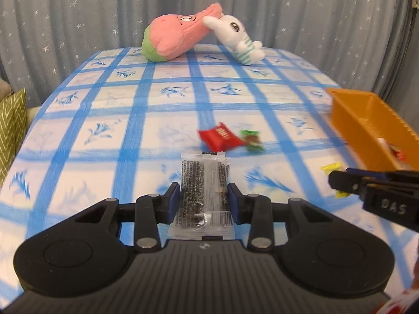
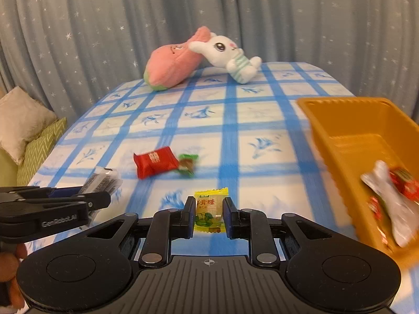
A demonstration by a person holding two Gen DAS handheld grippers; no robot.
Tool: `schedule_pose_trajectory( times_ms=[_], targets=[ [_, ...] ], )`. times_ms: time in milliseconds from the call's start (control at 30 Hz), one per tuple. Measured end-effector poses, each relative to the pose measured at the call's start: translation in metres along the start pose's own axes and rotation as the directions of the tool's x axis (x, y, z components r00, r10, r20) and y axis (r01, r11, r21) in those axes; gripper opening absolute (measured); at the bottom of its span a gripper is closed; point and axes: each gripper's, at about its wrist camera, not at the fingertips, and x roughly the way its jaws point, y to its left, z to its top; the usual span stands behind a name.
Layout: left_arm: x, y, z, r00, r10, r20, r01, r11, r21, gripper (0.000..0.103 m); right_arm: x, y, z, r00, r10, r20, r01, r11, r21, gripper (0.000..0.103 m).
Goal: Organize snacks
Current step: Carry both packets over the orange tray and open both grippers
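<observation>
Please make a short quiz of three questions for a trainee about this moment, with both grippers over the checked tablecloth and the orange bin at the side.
1. True or false: the left gripper is shut on the clear sesame packet.
2. What does the right gripper hold? A) the red packet B) the yellow candy C) the green candy
3. Which two snacks lie loose on the tablecloth, side by side?

Key
1. True; its pads press the packet from both sides.
2. B, the yellow candy.
3. The red packet and the green candy; neither is in the orange bin, which holds other wrapped snacks.
</observation>
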Motion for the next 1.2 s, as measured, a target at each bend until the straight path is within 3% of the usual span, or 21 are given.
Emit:
schedule_pose_trajectory(
  times_ms=[633, 1200],
  targets=[
    [-0.096, -0.092, -0.037, 0.997, -0.072, 0.026, 0.072, 0.997, -0.026, 0.035, -0.120, -0.042, -0.035, 0.997, -0.067, 0.027, 0.065, 0.994, 0.093, 0.022],
    [-0.120, -0.131, -0.036, 0.993, -0.110, 0.043, 0.109, 0.994, 0.021, 0.035, -0.169, -0.067, -0.041, 0.993, -0.097, 0.073, 0.087, 0.989, 0.121, 0.022]
  ],
)
